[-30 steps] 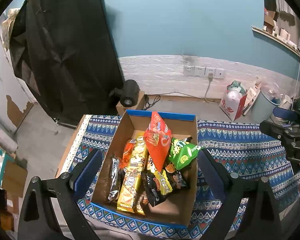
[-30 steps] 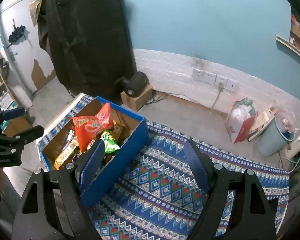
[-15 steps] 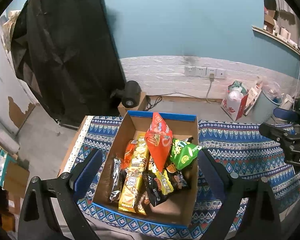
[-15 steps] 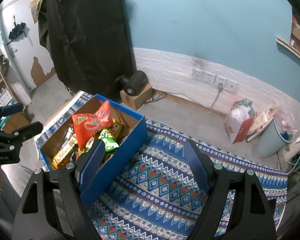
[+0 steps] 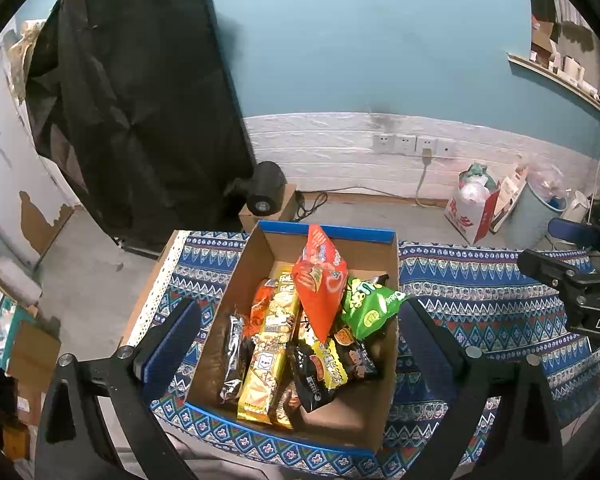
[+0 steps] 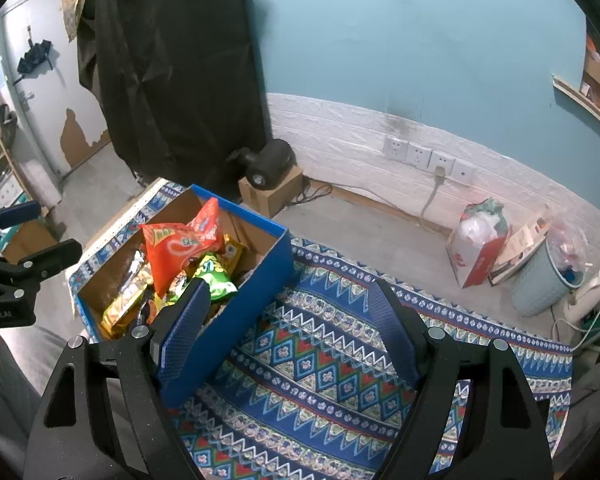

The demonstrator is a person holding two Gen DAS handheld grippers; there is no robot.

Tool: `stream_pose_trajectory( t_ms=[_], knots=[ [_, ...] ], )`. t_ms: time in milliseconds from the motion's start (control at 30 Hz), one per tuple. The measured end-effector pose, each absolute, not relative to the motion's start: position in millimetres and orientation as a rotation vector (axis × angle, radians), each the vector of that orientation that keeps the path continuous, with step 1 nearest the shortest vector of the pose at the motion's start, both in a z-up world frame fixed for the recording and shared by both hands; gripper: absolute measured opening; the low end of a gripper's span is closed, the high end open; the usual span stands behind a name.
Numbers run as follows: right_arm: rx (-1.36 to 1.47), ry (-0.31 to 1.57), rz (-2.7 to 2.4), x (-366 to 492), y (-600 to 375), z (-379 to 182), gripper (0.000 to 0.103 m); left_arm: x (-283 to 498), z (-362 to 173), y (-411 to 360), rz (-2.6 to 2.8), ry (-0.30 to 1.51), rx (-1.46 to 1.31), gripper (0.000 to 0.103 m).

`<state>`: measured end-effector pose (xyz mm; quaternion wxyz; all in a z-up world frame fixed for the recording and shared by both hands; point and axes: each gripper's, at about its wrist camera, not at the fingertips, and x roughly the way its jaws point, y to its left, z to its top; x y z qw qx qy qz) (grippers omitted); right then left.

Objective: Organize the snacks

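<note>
Both grippers gape, holding nothing — left gripper (image 5: pixel 296 344) above the snack box (image 5: pixel 332 242); right gripper (image 6: pixel 288 320), lettered "DAS", over patterned cloth (image 6: pixel 332 364).

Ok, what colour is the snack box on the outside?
Blue outside, plain brown cardboard inside; the right wrist view shows it best.

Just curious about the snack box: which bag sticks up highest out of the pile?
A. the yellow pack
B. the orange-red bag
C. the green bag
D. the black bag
B: the orange-red bag stands on end above the other snacks in the cardboard box, topping the green bag beside it.
</note>
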<state>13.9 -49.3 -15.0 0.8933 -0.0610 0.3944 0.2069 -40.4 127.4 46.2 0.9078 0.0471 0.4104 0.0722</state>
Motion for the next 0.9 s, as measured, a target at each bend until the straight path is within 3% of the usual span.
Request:
stream_pose_trajectory(
  t_ms=[900],
  knots=[
    [-0.133,0.821,0.433,11.6,-50.9,-16.4,0.08,-40.1,45.2,126.4,0.133,0.857,0.088,0.1]
  ],
)
